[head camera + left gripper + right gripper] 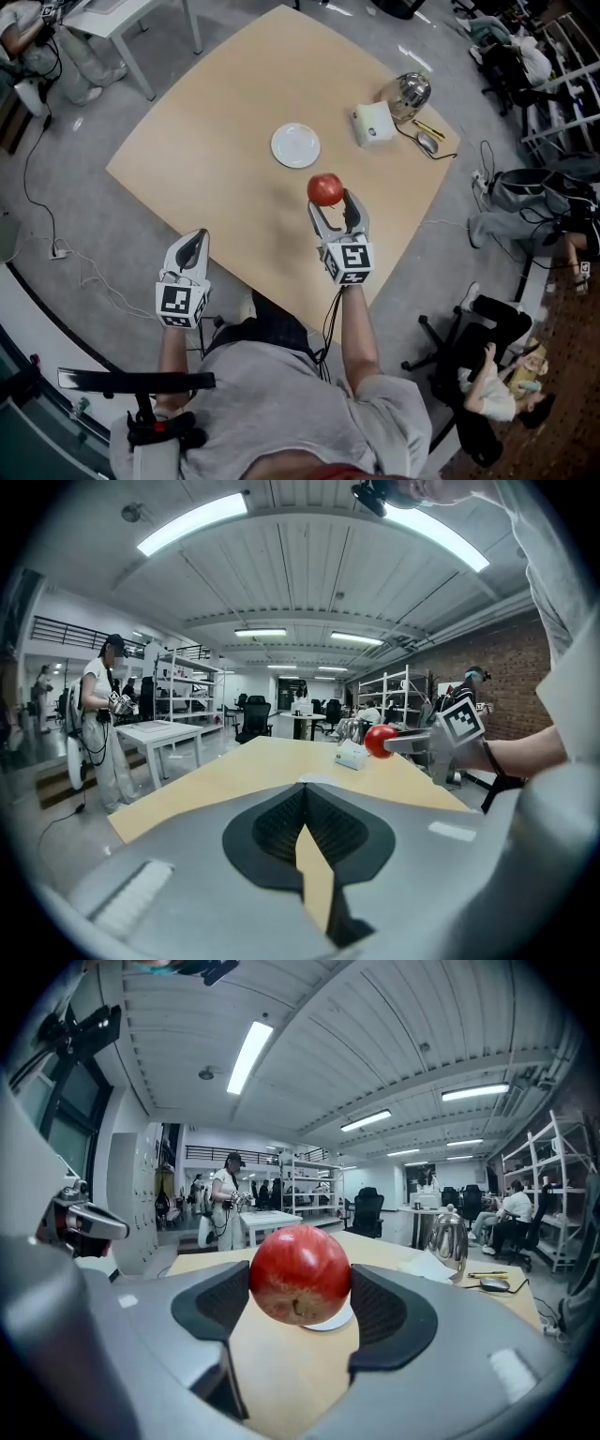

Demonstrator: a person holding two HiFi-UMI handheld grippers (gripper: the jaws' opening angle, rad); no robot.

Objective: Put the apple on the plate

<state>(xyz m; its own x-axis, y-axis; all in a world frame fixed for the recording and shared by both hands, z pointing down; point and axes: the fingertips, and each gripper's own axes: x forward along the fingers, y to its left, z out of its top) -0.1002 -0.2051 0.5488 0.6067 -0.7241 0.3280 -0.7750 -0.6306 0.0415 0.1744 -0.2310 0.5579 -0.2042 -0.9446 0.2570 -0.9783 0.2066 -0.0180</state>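
right hand-held gripper (331,200) clamped on apple (325,188) | plate (295,145) just ahead, slightly left, on table (206,173) | left hand-held gripper (194,243) jaws together, empty, farther away

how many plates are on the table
1. The white plate sits empty near the middle of the table, left of the white box. The right gripper holds the apple on the person's side of it. No other plate shows.

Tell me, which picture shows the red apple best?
The right gripper view: the apple fills the middle, big and sharp, squeezed in the right tool. The head view shows it small from above, short of the plate. The left gripper view shows only a tiny red ball far off.
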